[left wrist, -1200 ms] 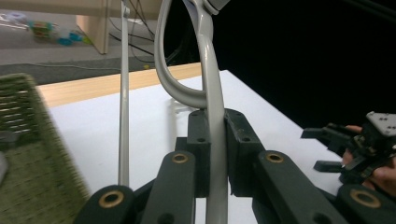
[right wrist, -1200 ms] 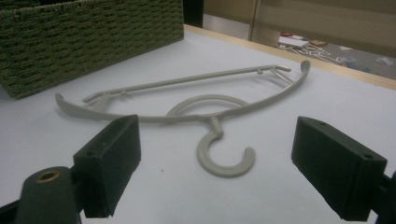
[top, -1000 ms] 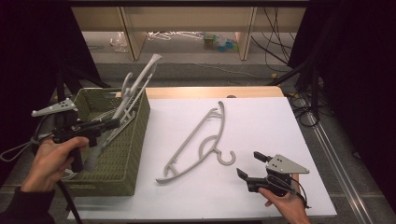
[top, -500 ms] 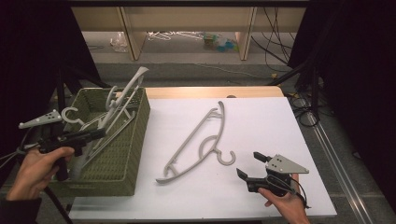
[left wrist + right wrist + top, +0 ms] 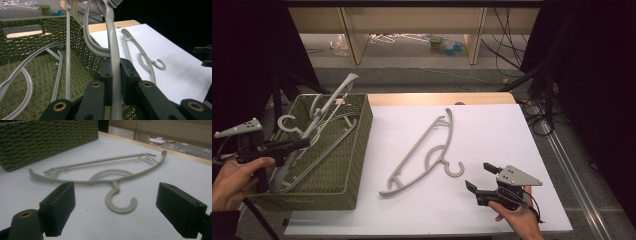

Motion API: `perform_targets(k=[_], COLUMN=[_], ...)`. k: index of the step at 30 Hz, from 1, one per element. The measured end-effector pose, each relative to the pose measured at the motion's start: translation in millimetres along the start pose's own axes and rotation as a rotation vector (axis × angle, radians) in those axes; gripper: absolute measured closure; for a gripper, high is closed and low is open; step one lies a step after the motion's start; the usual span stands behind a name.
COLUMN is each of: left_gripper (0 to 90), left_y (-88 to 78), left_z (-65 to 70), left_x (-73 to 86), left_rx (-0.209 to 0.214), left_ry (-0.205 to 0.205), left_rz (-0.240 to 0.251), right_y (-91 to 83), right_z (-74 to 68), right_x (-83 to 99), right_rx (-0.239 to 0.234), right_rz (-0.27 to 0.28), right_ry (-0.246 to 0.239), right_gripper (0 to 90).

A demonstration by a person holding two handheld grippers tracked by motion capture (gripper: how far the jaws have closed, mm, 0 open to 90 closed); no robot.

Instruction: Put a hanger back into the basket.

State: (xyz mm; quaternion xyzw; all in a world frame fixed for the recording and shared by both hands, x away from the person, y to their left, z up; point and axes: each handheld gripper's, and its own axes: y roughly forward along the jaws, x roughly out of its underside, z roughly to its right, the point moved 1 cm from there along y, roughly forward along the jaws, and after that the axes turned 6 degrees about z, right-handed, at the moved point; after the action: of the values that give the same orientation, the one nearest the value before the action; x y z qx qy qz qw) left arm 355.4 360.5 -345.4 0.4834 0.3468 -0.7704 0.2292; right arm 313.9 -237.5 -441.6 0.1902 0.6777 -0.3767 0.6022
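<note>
Left gripper (image 5: 294, 145) clamps the grey plastic hanger (image 5: 110, 37) on its bar, over the green woven basket (image 5: 357, 150) at nine o'clock. Right gripper (image 5: 479, 177) gapes empty at five o'clock beside another hanger (image 5: 427, 150). Light, stiff, probably slick; gripping near the neck should steady it.

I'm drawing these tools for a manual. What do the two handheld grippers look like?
Both are black pistol-shaped tools. The left gripper and right gripper each carry a grey three-cornered plate on top. Their jaws end in blocky black pads on arms with brass-coloured rivets. A thin black cable trails from the right one.
</note>
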Motion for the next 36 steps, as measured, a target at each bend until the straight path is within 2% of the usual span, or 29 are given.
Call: perform_targets(k=[3, 4, 5, 7, 9, 13, 15, 18, 23, 26, 28, 32, 34, 35, 36], left_gripper=[81.2, 81.3, 81.3, 81.2, 81.3, 81.2, 81.2, 81.2, 81.2, 81.1, 81.1, 80.8, 80.6, 80.6, 80.7], left_y=[-1.9, -1.8, -1.3, -0.3, -0.5, -4.1, -6.8, -10.6, -13.2, -12.7, -12.7, -11.6, -10.4, -10.3, -7.7], left_z=[-0.6, -0.5, 0.0, -2.4, -4.5, -11.8, -15.8, -19.8, -23.8, -25.3, -25.5, -24.6, -25.1, -26.4, -28.2], left_x=[-0.5, -0.3, 0.2, 1.7, 2.5, 7.5, 11.2, 16.8, 22.5, 23.8, 24.5, 25.8, 26.8, 26.5, 27.6], left_rx=[0.01, 0.008, 0.007, -0.006, -0.013, -0.01, -0.005, -0.008, 0.023, 0.034, 0.043, 0.054, 0.052, 0.045, 0.044], left_ry=[0.012, 0.026, 0.03, 0.059, 0.06, 0.08, 0.08, 0.07, 0.096, 0.09, 0.096, 0.089, 0.077, 0.072, 0.053], left_rz=[0.002, -0.005, -0.012, -0.044, -0.05, -0.066, -0.068, -0.059, -0.082, -0.099, -0.104, -0.119, -0.115, -0.13, -0.112], right_y=[-1.1, -1.2, 0.8, 0.9, 0.0, 1.1, 0.0, 1.1, 0.2, -0.6, 0.2, -0.2, -0.2, -0.2, 0.1], right_z=[-0.7, -0.7, -0.8, -0.4, -0.3, -0.4, 0.2, -0.5, 0.1, -0.8, 0.2, -0.2, -0.2, -0.2, 0.3], right_x=[-0.4, -0.5, 0.0, 0.2, -0.1, 0.2, 0.1, 0.1, 0.1, 0.3, 0.2, 0.2, 0.2, 0.2, 0.1], right_rx=[0.001, 0.002, -0.003, -0.004, -0.001, -0.005, 0.001, -0.004, 0.004, -0.001, 0.004, 0.003, 0.002, 0.002, 0.004], right_rz=[-0.011, -0.01, 0.013, 0.014, 0.004, 0.02, 0.004, 0.019, 0.003, -0.014, 0.003, -0.005, -0.001, -0.001, 0.003], right_ry=[0.003, -0.002, 0.003, 0.004, 0.002, 0.004, 0.0, 0.004, -0.002, 0.015, -0.002, 0.012, 0.008, 0.008, -0.002], right_gripper=[16.8, 16.8, 16.8, 16.8, 16.8, 16.9, 16.8, 16.9, 16.9, 16.9, 16.9, 17.0, 17.0, 17.0, 17.0])
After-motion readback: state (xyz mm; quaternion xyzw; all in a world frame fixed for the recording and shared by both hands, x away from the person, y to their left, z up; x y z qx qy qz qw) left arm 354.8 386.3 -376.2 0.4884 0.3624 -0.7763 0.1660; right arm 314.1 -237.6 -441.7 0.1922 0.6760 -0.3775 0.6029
